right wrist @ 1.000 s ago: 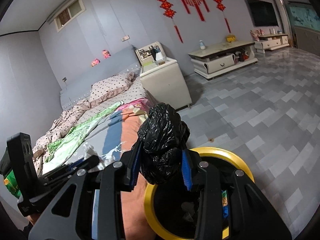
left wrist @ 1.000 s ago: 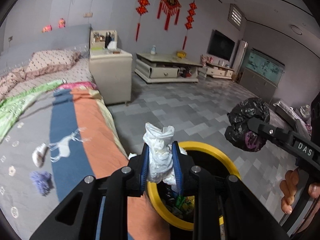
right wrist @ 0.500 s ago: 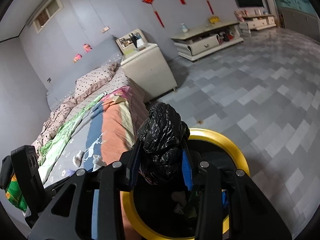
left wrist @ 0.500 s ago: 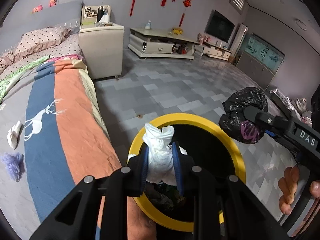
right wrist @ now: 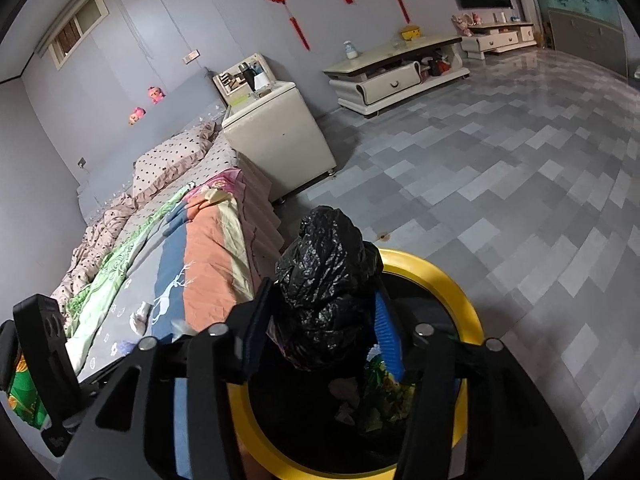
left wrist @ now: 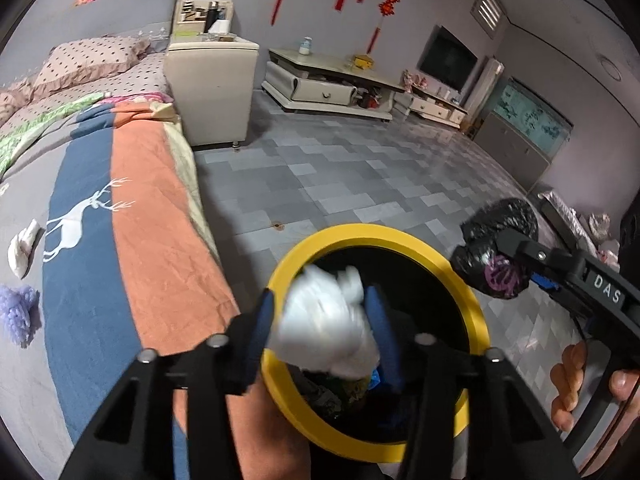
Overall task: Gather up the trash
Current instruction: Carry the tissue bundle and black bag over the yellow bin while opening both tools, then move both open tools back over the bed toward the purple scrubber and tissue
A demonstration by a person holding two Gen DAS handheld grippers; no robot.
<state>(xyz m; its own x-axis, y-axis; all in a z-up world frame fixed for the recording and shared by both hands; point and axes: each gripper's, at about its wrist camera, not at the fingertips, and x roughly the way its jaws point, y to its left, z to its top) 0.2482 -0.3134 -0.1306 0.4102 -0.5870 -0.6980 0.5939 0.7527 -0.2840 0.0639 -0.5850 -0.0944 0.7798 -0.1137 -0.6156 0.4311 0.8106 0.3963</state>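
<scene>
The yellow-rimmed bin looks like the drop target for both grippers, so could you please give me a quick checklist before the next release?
1. White crumpled tissue over the bin's yellow rim opening: ok.
2. Left gripper open around the tissue: ok, fingers spread, tissue blurred.
3. Right gripper clamped on the black plastic bag: ok.
4. Black bag fully over the opening: cannot tell; it sits by the rim's edge.
5. Room left in the bin: ok, trash lies low inside.
6. Bed cleared of trash: not ok, white scrap and purple tuft there.
</scene>
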